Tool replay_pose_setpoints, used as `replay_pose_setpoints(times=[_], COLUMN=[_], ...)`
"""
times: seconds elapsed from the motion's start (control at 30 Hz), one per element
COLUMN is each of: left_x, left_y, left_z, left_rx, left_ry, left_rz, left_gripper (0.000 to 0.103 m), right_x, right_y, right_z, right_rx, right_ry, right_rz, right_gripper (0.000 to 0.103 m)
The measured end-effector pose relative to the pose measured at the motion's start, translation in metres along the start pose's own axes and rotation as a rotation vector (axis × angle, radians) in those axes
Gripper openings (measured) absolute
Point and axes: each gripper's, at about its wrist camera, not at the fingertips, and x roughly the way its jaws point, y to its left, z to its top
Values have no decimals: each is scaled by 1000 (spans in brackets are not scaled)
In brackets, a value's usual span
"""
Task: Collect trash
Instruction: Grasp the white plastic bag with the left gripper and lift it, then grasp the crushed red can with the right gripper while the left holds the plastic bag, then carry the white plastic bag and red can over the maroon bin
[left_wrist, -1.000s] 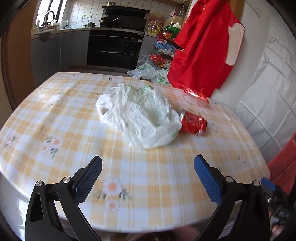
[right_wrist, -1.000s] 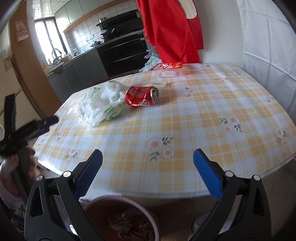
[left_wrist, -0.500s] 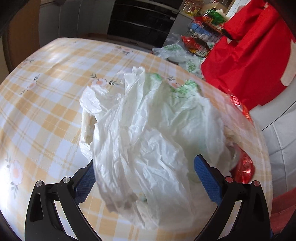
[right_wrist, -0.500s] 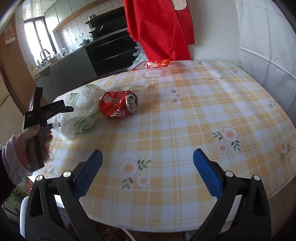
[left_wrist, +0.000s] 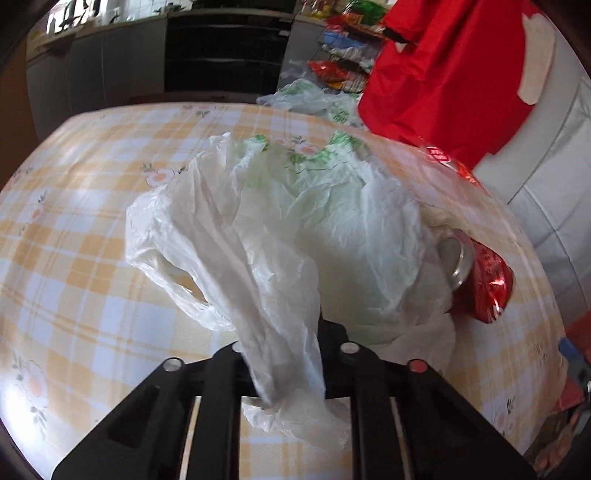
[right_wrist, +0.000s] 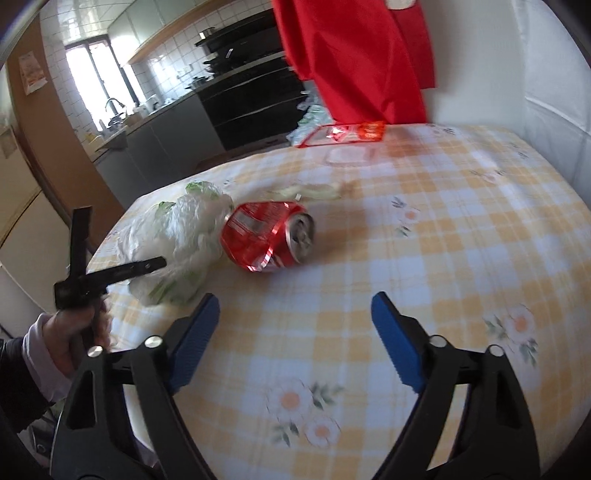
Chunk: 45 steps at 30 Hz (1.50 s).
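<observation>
A crumpled white plastic bag with green print lies on the checked tablecloth. My left gripper is shut on its near edge; the plastic bunches between the jaws and hides the pads. A crushed red drink can lies on its side touching the bag's right end. In the right wrist view the bag and the can lie side by side, and the left gripper meets the bag from the left. My right gripper is open and empty, a short way in front of the can.
A red wrapper and a clear plastic lid lie at the table's far edge. A pale scrap lies behind the can. A red cloth hangs beyond the table. The table edge runs close under my right gripper.
My left gripper moved in over the bag and shut on its near edge. My right gripper moved forward over the table toward the can and stays open.
</observation>
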Motion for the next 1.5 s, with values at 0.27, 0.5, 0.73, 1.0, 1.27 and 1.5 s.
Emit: replay_pose_setpoints(times=[0.27, 0.5, 0.73, 1.0, 1.27, 1.5], left_x=[-80, -128, -153, -168, -197, -235], left_y=[24, 55, 52, 41, 25, 17], left_z=[-16, -26, -44, -60, -76, -92], left_rx=[94, 75, 79, 54, 78, 84], left_ry=[-181, -233, -250, -259, -287, -319], left_rz=[81, 126, 107, 54, 17, -3], left_gripper=[7, 7, 7, 7, 7, 7], right_x=[52, 108, 125, 104, 43, -21], right_y=[6, 9, -4, 20, 27, 48], right_z=[37, 55, 54, 52, 45, 39], right_rx=[-2, 34, 143, 1, -13, -35], right_ry=[6, 53, 67, 61, -15, -104], right_rz=[8, -62, -83, -155, -128, -55], right_gripper=[62, 61, 46, 30, 27, 27])
